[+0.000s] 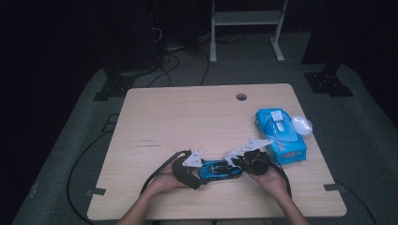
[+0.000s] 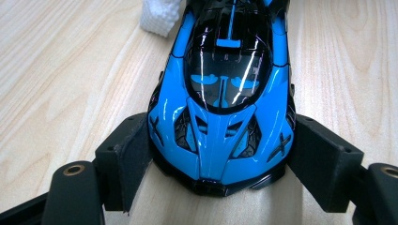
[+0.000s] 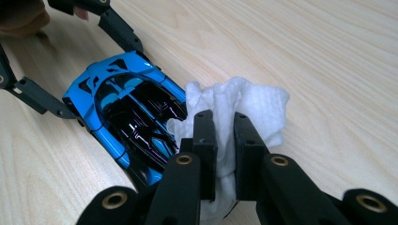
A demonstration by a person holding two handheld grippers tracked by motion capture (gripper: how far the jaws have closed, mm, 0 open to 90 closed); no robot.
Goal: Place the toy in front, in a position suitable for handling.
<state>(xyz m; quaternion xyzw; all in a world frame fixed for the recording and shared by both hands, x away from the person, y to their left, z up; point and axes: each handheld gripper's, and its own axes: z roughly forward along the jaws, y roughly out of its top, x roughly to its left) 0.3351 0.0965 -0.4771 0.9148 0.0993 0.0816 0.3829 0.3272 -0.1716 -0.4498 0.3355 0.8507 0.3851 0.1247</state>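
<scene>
- Two claws share the work: the left claw (image 2: 213, 183) clamps the blue toy car's (image 2: 223, 93) nose, pinning it to the counter (image 1: 187, 117).
- The right claw (image 3: 224, 136) pinches a white wipe (image 3: 244, 105) against the car's rear (likely cleaning it).

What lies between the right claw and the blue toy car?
A white wipe: the right claw pinches it, and it bunches against the blue toy car. The right gripper view shows this best.

surface: wooden table (image 1: 187, 117) | on it: blue toy car (image 1: 219, 169), blue tissue pack (image 1: 280, 136)
</scene>
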